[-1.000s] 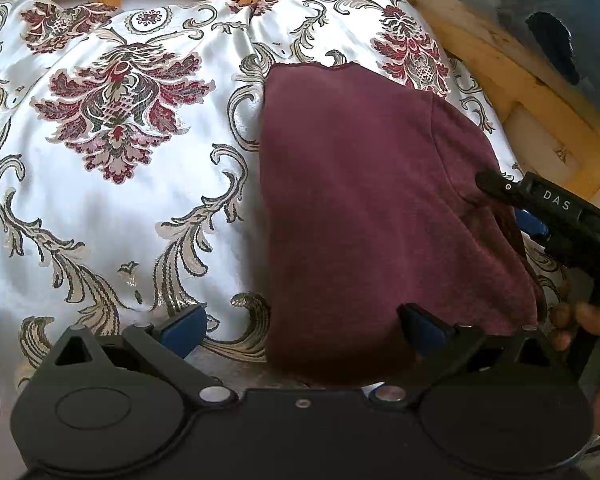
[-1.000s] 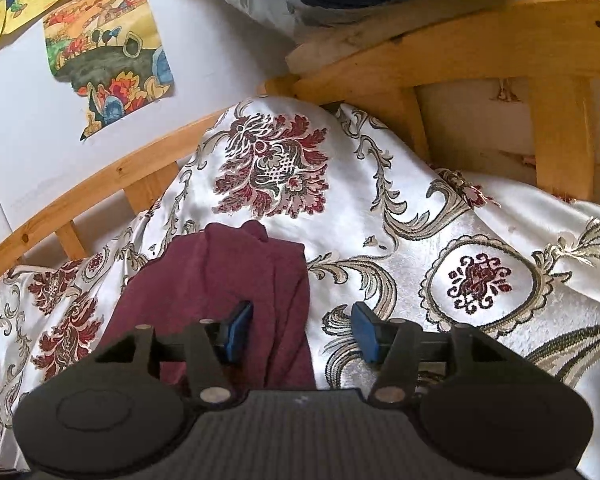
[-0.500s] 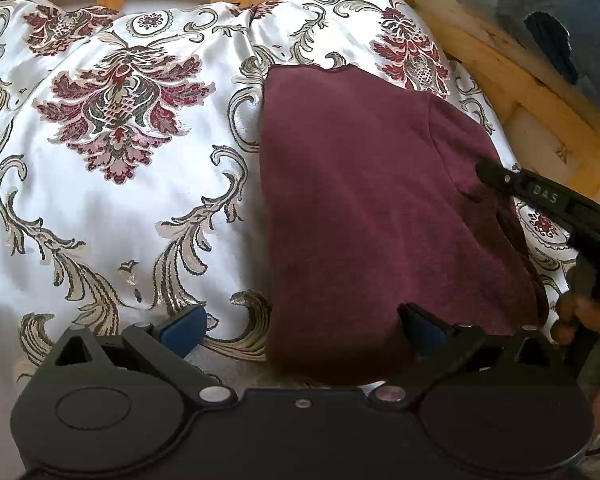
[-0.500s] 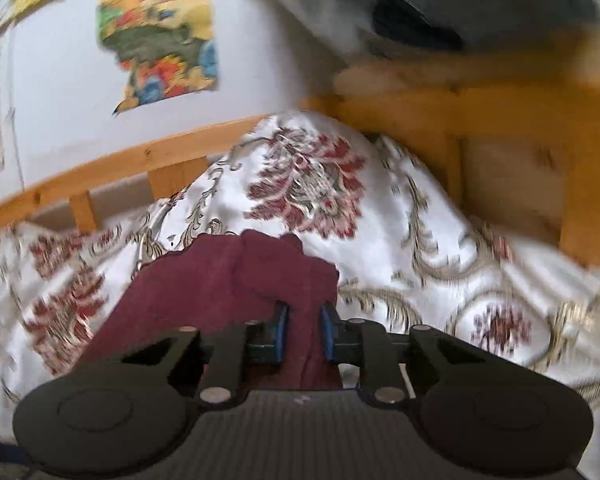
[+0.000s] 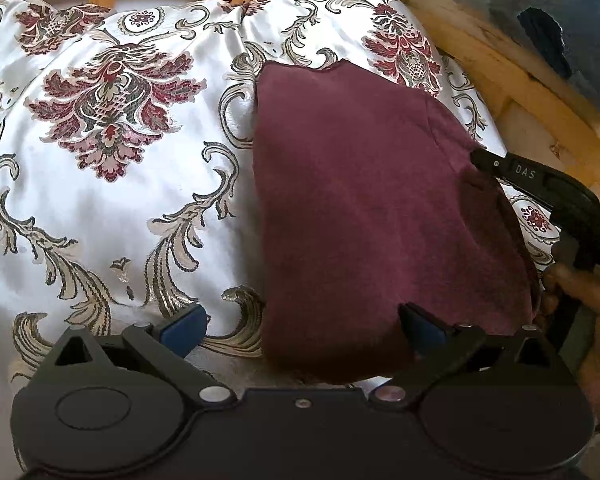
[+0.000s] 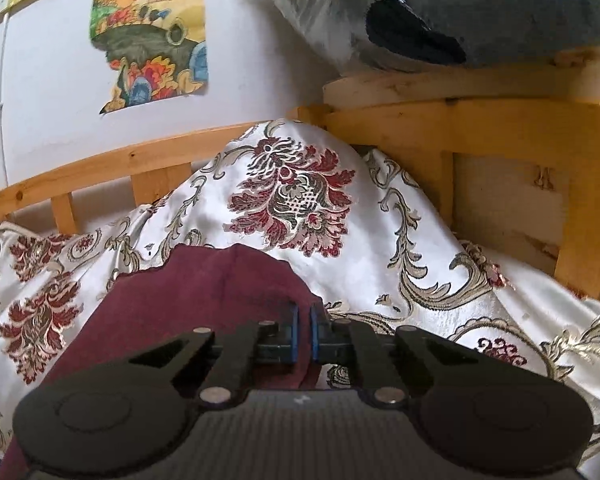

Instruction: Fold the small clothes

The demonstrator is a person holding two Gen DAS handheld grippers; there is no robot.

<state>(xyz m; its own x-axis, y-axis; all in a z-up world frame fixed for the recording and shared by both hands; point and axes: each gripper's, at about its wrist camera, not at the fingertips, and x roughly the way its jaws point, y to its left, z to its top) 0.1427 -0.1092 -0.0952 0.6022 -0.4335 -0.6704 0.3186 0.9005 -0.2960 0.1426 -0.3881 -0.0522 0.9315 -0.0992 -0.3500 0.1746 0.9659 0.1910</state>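
Left gripper (image 5: 302, 326) hangs wide open, holding nothing, straddling the near hem of the maroon garment (image 5: 364, 208) on the floral bedspread (image 5: 112, 184). Right gripper (image 6: 304, 334) pinches the garment's right edge.

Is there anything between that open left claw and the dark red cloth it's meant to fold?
Nothing visible. The left gripper is open at the near edge of the maroon garment, one pad over the cloth, one over the patterned bedspread. The right gripper is shut on the garment's right edge.
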